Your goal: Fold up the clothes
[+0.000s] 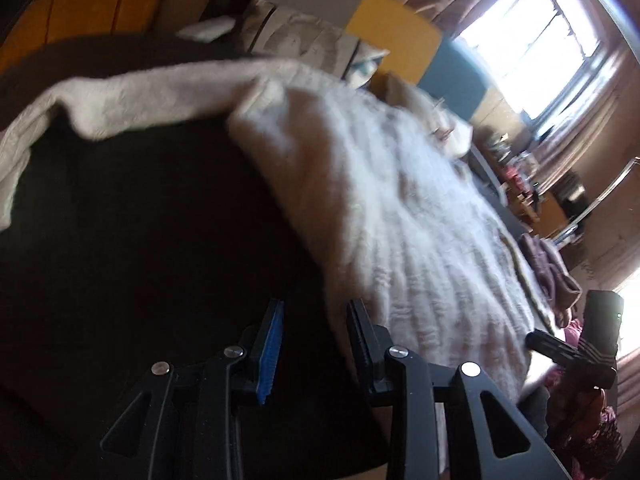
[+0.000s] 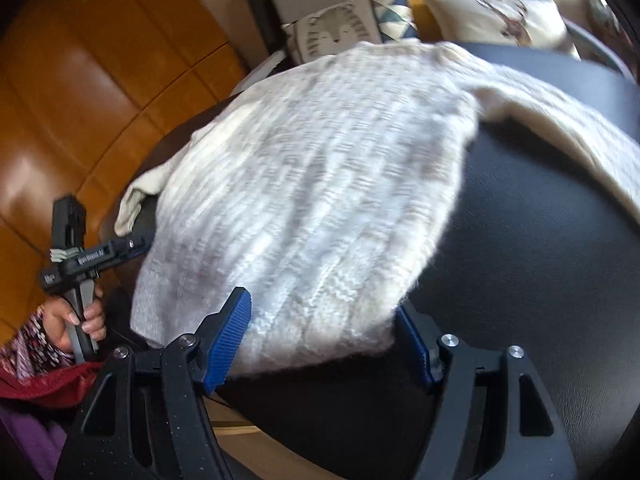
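A cream cable-knit sweater [image 2: 312, 184] lies spread on a dark round table [image 2: 540, 260]. One sleeve [image 2: 568, 120] runs off to the right. My right gripper [image 2: 324, 328] stands open, its blue pads on either side of the sweater's near hem, which lies between them unpinched. In the left wrist view the sweater [image 1: 400, 208] fills the right half and a sleeve [image 1: 132, 92] stretches left. My left gripper [image 1: 316, 320] is open over bare table [image 1: 140, 240], its right finger just beside the sweater's edge. A hand holds that left gripper [image 2: 80, 256] at the table's left.
Patterned cushions [image 2: 340, 28] lean behind the table. Orange wooden panels [image 2: 100, 80] rise on the left. A bright window [image 1: 532, 44] with curtains and a cluttered shelf [image 1: 516, 176] stand to the right. A purple cloth [image 1: 548, 264] lies past the sweater. The right gripper's body [image 1: 580, 344] shows nearby.
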`<state>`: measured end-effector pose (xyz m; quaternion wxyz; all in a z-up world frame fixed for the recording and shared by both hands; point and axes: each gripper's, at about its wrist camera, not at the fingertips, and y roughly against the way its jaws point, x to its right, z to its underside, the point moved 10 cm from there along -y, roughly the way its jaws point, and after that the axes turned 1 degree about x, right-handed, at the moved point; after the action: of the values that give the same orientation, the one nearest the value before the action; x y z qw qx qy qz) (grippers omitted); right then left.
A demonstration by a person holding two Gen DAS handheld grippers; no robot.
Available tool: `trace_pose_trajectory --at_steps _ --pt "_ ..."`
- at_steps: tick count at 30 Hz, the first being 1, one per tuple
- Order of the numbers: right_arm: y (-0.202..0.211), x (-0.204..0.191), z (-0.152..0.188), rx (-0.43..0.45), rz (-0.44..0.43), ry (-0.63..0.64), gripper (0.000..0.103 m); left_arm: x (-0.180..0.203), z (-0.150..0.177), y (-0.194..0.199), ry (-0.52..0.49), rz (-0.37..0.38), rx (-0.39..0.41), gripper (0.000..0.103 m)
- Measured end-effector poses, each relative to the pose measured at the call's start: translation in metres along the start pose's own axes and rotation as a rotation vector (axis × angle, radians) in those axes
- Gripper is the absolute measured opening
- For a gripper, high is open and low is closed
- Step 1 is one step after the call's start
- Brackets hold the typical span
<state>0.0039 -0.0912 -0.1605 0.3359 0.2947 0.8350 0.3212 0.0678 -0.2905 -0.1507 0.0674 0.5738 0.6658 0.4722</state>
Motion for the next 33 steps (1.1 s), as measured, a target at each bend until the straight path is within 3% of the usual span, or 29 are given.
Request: trace_pose_trajectory --at_steps 3,6,7,8,9,10,12,15,18,21,23,25,28,30,33 --pt "-0.002 -0.009 0.004 -0.037 0.001 0.049 0.072 0.031 0.009 -0.013 -0.083 0.070 -0.053 0.033" --pt "-0.005 -0.009 0.009 -0.059 0.012 0.047 0.073 0.048 0.013 -0.024 -0.163 0.053 -0.044 0.033" --pt "-0.008 -0.009 0.008 -0.056 0.019 0.041 0.068 0.053 0.013 -0.027 -0.171 0.046 -0.043 0.033" --pt "-0.010 -0.009 0.005 -0.051 0.029 0.034 0.059 0.057 0.011 -0.030 -0.174 0.041 -0.043 0.033" --pt "-0.012 -0.009 0.002 -0.054 0.033 0.022 0.030 0.061 0.010 -0.031 -0.180 0.036 -0.051 0.032" --pt "-0.013 -0.009 -0.002 -0.061 0.033 0.007 0.021 0.067 0.004 -0.029 -0.190 0.043 -0.040 0.023" --pt "-0.010 -0.008 -0.014 -0.042 0.028 -0.029 0.017 0.080 -0.014 -0.020 -0.224 0.063 0.009 0.015" --pt "0.009 -0.008 -0.039 0.017 -0.015 -0.093 0.015 0.096 -0.042 -0.006 -0.308 0.041 0.059 0.012" --pt "0.035 -0.011 -0.064 0.078 -0.099 -0.159 0.015 0.112 -0.075 0.009 -0.332 0.046 0.086 0.012" --pt "0.057 -0.015 -0.088 0.129 -0.185 -0.222 0.015 0.112 -0.099 0.017 -0.307 0.054 0.070 0.012" --pt "0.060 -0.005 -0.103 0.142 -0.192 -0.283 0.015 0.104 -0.115 0.013 -0.279 0.035 0.031 0.013" --pt "0.047 0.014 -0.113 0.127 -0.143 -0.343 0.015 0.087 -0.121 -0.012 -0.259 -0.044 -0.061 0.016" --pt "0.008 0.055 -0.112 0.054 0.003 -0.406 0.015 0.066 -0.117 -0.047 -0.235 -0.152 -0.187 0.017" --pt "-0.015 0.072 -0.103 0.012 0.078 -0.423 0.016 0.064 -0.108 -0.066 -0.225 -0.151 -0.217 0.017" --pt "-0.033 0.079 -0.094 0.009 0.108 -0.412 0.022 0.062 -0.100 -0.081 -0.248 -0.191 -0.211 0.018"
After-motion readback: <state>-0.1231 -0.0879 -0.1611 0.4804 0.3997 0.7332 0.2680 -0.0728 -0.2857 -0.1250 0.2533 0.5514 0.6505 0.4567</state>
